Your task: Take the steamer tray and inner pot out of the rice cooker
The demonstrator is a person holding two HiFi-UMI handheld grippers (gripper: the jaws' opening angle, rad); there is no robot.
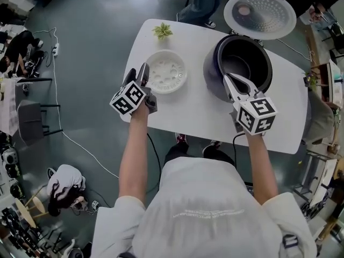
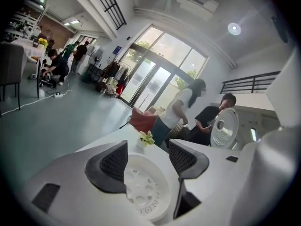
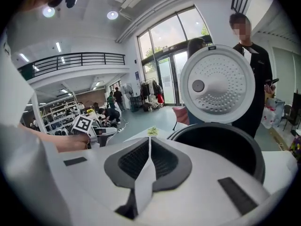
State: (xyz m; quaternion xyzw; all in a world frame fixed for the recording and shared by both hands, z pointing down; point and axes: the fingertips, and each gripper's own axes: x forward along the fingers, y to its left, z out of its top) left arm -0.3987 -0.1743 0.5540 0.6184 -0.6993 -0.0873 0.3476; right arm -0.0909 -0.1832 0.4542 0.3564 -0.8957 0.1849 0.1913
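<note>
The white steamer tray (image 1: pixel 165 71) lies flat on the white table (image 1: pixel 188 112), left of the rice cooker (image 1: pixel 215 71). My left gripper (image 1: pixel 138 74) hangs at the tray's left edge, open and holding nothing. In the left gripper view the steamer tray (image 2: pixel 143 187) shows below and between the spread pads (image 2: pixel 113 164). The cooker's lid (image 1: pixel 259 13) stands open and the dark inner pot (image 1: pixel 244 63) sits inside. My right gripper (image 1: pixel 228 80) is shut and empty at the cooker's near rim. In the right gripper view its shut tips (image 3: pixel 149 142) lie just before the inner pot (image 3: pixel 221 145).
A small green plant (image 1: pixel 162 31) stands at the table's far edge behind the tray. People stand just beyond the table near the open lid (image 3: pixel 217 84). A cable (image 1: pixel 80 144) runs over the floor on the left. The table's near right part is bare.
</note>
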